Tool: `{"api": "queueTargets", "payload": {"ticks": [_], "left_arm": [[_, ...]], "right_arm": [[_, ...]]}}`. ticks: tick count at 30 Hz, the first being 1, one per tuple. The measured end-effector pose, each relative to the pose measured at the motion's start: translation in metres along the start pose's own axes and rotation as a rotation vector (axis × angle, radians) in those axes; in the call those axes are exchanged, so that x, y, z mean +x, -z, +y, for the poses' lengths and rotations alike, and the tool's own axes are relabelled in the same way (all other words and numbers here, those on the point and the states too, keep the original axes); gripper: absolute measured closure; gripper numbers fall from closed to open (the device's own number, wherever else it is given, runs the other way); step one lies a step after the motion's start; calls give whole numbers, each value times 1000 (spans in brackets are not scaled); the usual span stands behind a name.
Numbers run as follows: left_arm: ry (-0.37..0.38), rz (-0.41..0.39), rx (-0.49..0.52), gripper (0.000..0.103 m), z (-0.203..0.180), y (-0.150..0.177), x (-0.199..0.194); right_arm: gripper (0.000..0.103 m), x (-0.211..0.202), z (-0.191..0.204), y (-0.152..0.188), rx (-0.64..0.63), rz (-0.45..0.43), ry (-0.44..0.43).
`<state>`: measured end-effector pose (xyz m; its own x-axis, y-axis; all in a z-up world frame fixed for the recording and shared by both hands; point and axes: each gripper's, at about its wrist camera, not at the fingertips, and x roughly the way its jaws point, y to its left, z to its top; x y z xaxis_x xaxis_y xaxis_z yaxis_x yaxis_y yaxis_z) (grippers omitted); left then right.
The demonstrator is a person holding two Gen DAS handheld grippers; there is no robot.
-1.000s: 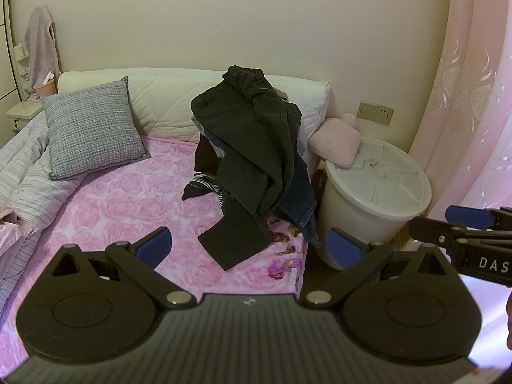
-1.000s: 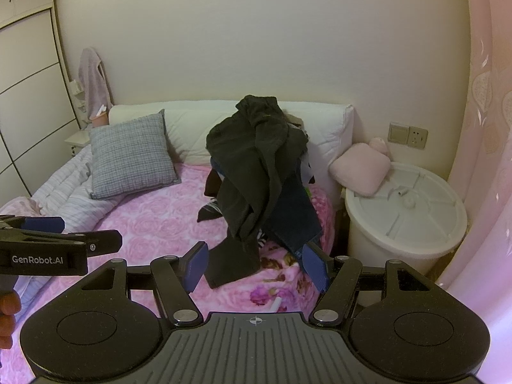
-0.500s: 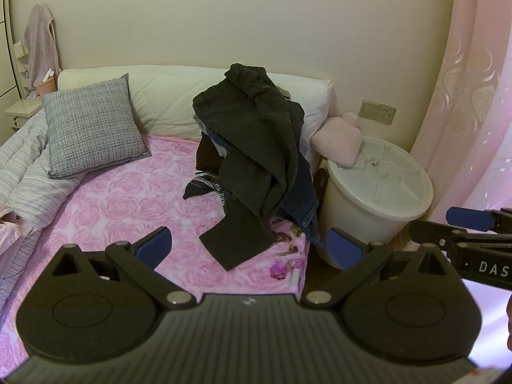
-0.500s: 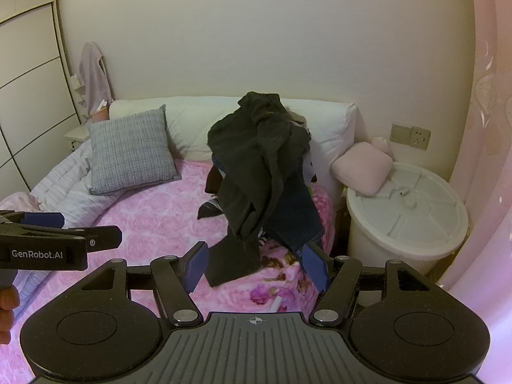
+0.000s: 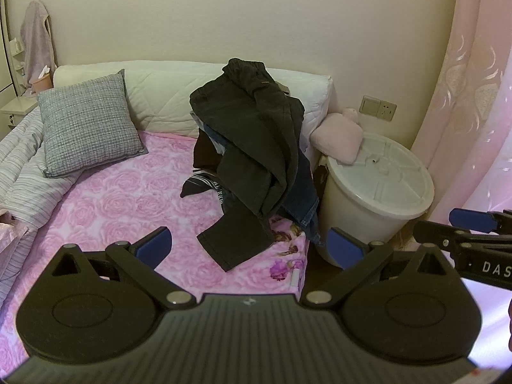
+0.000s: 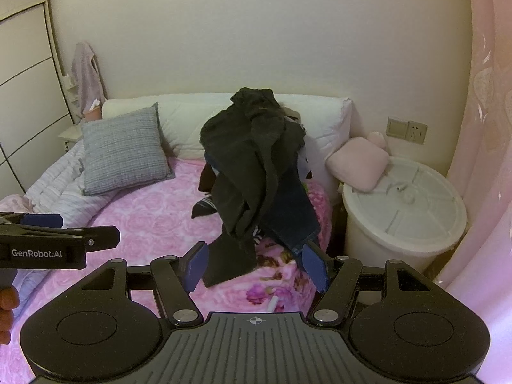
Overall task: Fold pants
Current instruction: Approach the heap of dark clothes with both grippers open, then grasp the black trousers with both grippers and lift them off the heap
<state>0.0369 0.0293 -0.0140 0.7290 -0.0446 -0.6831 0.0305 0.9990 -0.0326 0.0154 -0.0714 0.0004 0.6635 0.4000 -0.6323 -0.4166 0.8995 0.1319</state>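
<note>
A heap of clothes leans on the white headboard at the far right of the pink rose bedspread. Dark grey pants lie draped over the top, one leg trailing onto the bed. Blue jeans and a striped garment peek out underneath. My left gripper is open, held well short of the heap with nothing between its fingers. My right gripper is open too, also short of the heap and empty. Each gripper shows at the edge of the other's view.
A grey checked pillow rests against the headboard on the left. A striped duvet is bunched along the bed's left side. A white lidded bin with a pink cushion stands right of the bed, beside a pink curtain.
Both views have shifted slightly, with the heap sitting a little nearer and higher in frame. Both grippers stay open and the clothes have not moved.
</note>
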Motion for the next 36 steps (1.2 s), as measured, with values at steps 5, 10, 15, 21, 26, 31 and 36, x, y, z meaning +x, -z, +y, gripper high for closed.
{"api": "queueTargets", "payload": {"ticks": [5, 10, 15, 21, 26, 31, 36], "left_arm": [[1, 9, -3, 1, 1, -4, 8], [-3, 19, -13, 1, 3, -10, 18], [-11, 32, -29, 1, 7, -19, 32], [-24, 54, -55, 1, 10, -31, 58], [-19, 72, -80, 1, 8, -42, 90], [-20, 85, -100, 1, -1, -57, 132], [-29, 107, -120, 1, -11, -73, 182]], "right_arm": [[41, 5, -2, -4, 0, 6, 0], [41, 13, -5, -10, 0, 15, 0], [41, 28, -9, -18, -6, 26, -10], [41, 54, -18, -28, -13, 47, -26], [41, 84, -36, -40, -10, 69, -28], [41, 119, -62, -58, -9, 88, -29], [41, 157, -98, -82, 20, 129, -37]]}}
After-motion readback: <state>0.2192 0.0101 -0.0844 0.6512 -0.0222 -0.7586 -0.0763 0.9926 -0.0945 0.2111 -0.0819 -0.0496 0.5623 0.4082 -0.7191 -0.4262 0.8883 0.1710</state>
